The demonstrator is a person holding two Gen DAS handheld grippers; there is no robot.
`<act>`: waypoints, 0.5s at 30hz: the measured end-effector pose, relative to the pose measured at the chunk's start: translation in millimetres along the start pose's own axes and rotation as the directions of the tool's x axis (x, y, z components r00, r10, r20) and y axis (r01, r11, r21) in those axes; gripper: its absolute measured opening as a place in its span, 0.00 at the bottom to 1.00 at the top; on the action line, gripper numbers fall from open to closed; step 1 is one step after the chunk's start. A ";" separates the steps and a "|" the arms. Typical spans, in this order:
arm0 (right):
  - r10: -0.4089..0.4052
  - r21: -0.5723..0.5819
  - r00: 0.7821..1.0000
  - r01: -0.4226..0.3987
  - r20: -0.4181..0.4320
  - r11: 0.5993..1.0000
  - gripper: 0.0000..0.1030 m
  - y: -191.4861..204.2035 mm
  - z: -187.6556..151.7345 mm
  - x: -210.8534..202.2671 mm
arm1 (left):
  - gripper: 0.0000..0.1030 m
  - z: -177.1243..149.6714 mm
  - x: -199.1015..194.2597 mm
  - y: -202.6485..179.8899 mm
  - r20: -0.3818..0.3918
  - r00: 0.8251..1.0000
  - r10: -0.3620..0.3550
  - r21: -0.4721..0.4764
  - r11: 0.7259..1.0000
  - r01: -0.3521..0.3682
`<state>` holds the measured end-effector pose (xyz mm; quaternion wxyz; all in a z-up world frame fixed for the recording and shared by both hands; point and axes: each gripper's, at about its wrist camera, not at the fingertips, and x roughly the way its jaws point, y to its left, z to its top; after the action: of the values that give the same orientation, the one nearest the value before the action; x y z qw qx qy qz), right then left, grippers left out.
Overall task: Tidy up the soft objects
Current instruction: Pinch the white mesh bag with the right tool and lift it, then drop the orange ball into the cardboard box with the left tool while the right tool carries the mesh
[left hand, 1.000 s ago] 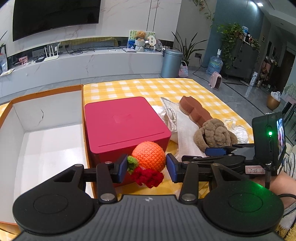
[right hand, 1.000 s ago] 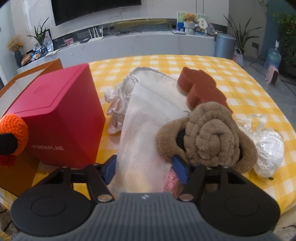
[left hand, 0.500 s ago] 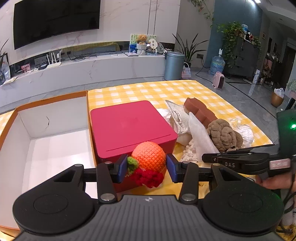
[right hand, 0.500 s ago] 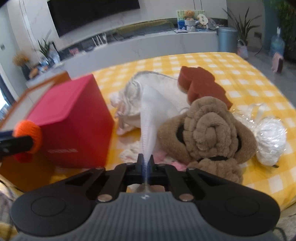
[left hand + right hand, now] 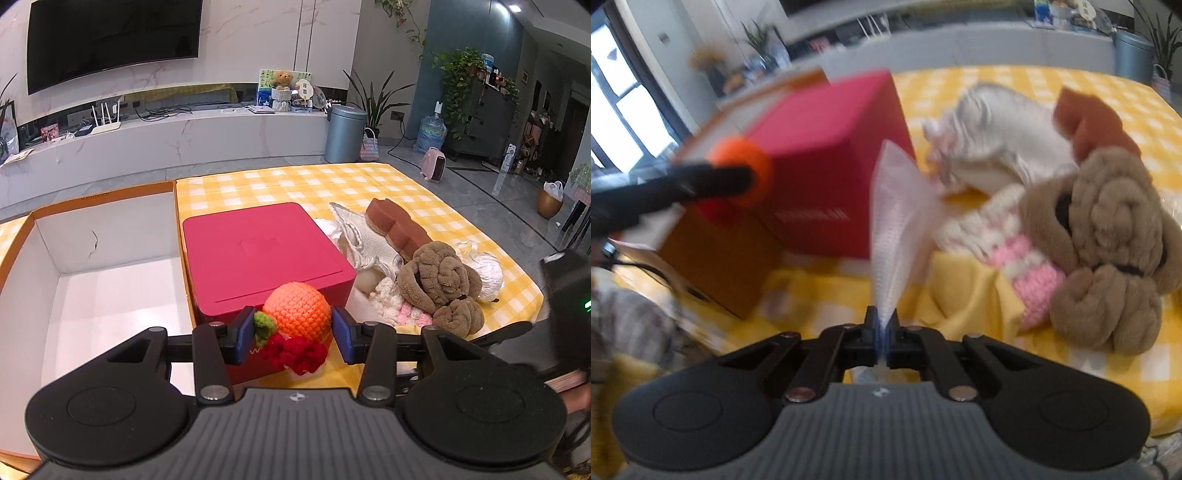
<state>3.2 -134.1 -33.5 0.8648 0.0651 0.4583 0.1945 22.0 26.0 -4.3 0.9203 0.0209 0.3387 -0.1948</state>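
Note:
My left gripper [image 5: 293, 334] is shut on a crocheted orange fruit toy [image 5: 297, 311] with a green leaf and red bits, held above the table's front edge beside the red box [image 5: 258, 254]. My right gripper [image 5: 884, 326] is shut on a thin white cloth [image 5: 895, 206] and holds it lifted off the pile. The left gripper with the toy also shows in the right wrist view [image 5: 742, 168]. On the yellow checked cloth lie a brown plush toy [image 5: 439, 280], a pink-and-white knit piece [image 5: 1030, 258], a brown sponge [image 5: 399, 225] and a cream fabric [image 5: 364, 236].
An open cardboard box with a white inside [image 5: 48, 258] stands left of the red box. A white wrapped bundle [image 5: 485, 271] lies right of the plush. The table's front and right edges are close. The right wrist view is motion-blurred.
My right gripper closed on the white cloth and pulled it up and back off the pile, uncovering the knit piece. My left gripper kept hold of the orange toy and rose slightly.

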 end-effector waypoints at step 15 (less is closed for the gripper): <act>0.016 0.050 1.000 -0.017 0.025 0.999 0.06 -0.9 12.6 20.3 | 0.49 -0.3 -0.3 2.6 0.011 1.000 -0.008 -0.009 1.000 0.008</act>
<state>24.0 -126.0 -42.1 0.8669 0.0929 0.4517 0.1892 22.6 28.6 -4.5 0.9215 0.0144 0.3344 -0.1970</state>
